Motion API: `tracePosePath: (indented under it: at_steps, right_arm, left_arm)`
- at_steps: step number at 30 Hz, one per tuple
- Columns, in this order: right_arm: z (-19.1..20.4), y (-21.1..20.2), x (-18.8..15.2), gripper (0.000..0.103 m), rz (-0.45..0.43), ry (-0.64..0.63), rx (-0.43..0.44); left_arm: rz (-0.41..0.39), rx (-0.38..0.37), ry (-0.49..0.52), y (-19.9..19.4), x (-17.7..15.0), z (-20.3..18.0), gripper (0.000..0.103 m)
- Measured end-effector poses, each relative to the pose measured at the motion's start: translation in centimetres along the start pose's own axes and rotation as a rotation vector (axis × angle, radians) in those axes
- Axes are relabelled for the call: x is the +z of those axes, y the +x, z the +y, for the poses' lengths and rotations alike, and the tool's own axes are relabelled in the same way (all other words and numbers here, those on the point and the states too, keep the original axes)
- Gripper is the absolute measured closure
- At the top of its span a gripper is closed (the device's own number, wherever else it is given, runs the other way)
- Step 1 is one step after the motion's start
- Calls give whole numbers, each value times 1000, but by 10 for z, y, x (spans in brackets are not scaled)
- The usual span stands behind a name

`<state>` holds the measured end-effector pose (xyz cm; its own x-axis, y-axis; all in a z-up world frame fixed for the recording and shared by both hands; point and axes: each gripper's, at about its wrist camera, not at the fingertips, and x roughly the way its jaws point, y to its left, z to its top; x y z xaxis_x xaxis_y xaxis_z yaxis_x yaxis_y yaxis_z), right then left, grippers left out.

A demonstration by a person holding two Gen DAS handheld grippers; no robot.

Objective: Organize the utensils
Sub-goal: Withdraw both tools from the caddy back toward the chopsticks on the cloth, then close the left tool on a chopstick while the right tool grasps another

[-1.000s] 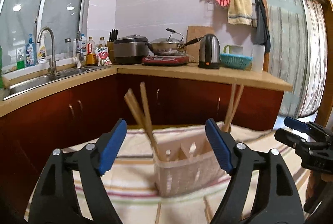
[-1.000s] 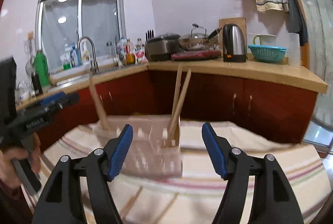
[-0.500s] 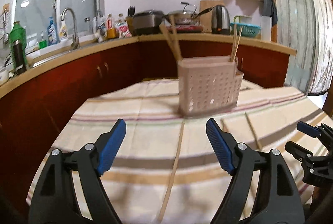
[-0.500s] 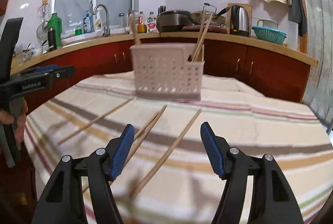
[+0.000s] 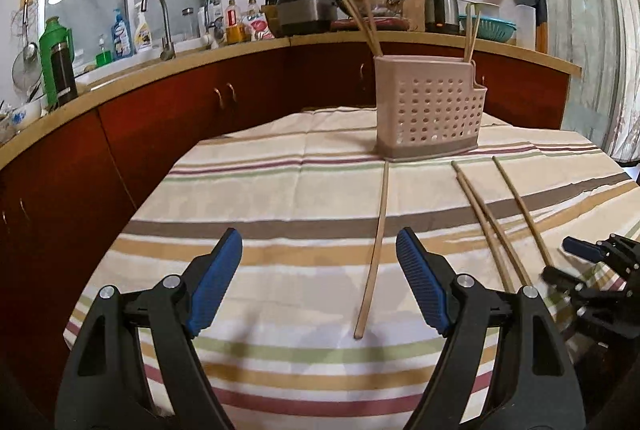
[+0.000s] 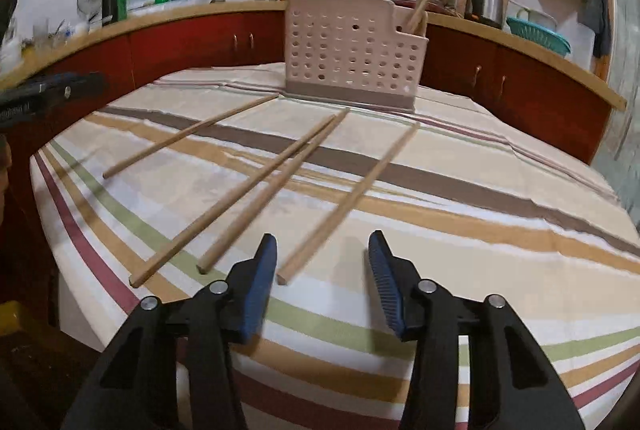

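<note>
Angling down over four loose chopsticks (image 6: 352, 194), both grippers open, right gripper (image 6: 322, 278) narrowing.

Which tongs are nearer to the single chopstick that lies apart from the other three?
Left. The left tongs are open with the single chopstick's near end between them. The right tongs are open beyond the other three chopsticks, at the rightmost one.

no legible text on the bottles, the tool or anything else
</note>
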<state>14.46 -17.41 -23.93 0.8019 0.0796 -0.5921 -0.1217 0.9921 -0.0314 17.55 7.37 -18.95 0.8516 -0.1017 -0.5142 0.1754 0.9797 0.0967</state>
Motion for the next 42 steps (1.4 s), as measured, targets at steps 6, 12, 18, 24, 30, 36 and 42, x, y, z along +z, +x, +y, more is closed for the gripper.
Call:
tracePosePath:
  at_steps: [6, 12, 18, 24, 30, 36, 42]
  right_arm:
    - [-45, -6, -7, 61, 23, 103, -72]
    - [-57, -9, -10, 73, 25, 121, -58]
    - [-55, -10, -9, 96, 33, 101, -1]
    - [-68, -16, -13, 96, 28, 126, 12]
    - [-81, -27, -20, 96, 13, 139, 4]
    - [-93, -36, -27, 96, 3, 164, 2]
    - [-96, -38, -27, 96, -8, 180, 11]
  left_arm:
    - [18, -10, -9, 2, -5, -7, 25]
    - [30, -21, -7, 5, -6, -20, 25]
    - [51, -50, -1, 3, -8, -41, 25]
    - [72, -95, 4, -1, -14, -65, 25]
    - [99, -151, 38, -3, -25, -96, 26]
    - [163, -202, 63, 1, -42, -118, 37]
    - [207, -220, 60, 4, -55, -122, 52]
